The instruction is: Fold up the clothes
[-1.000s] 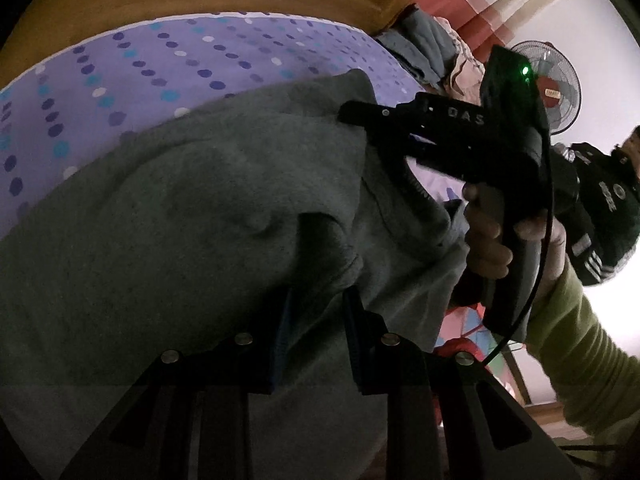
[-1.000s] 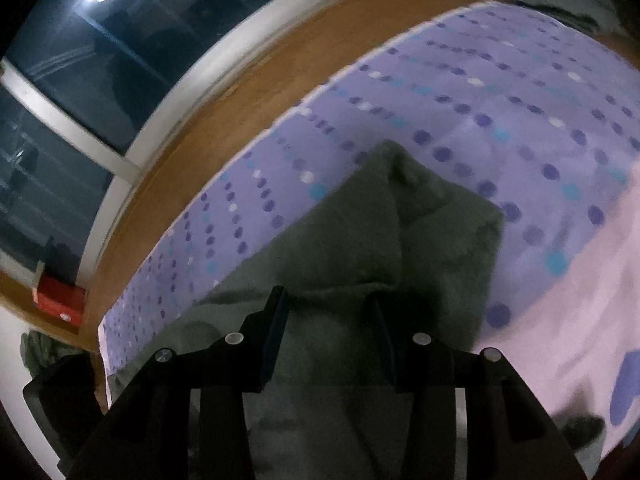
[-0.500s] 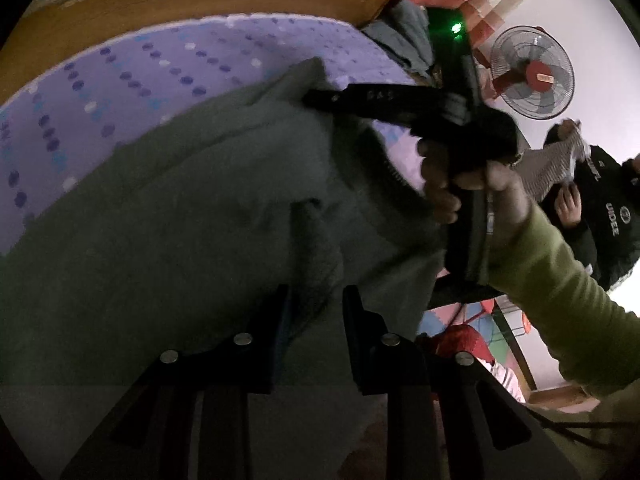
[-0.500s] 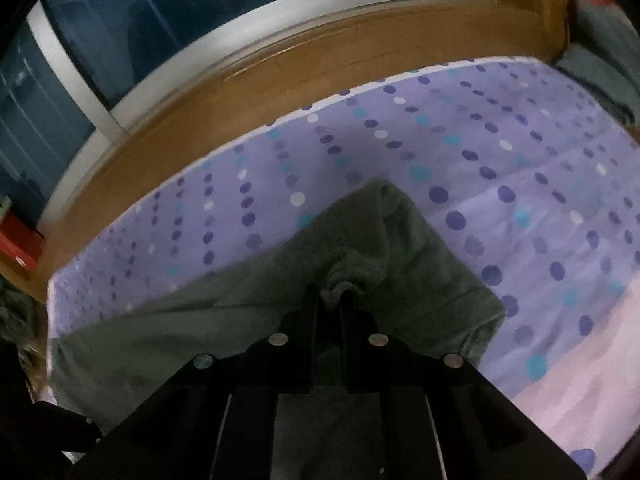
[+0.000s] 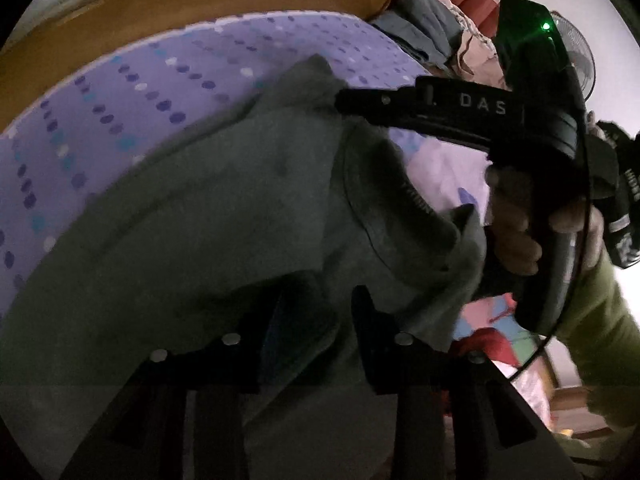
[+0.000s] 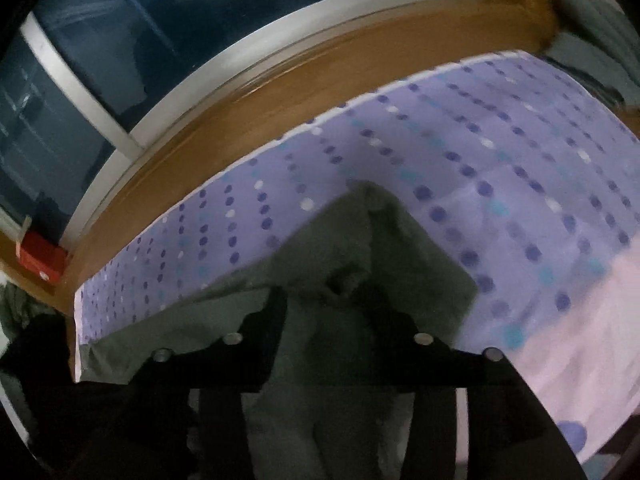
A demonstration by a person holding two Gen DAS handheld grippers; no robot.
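Fleece garment point(image 5: 224, 216), soft grey-green, bunched between spread fingers of both tools, ungripped.

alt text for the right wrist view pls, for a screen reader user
The right gripper, jaws apart, sits over a bunched corner of a grey-green garment lying on a purple polka-dot sheet. Beyond the sheet run a wooden ledge and a dark window.
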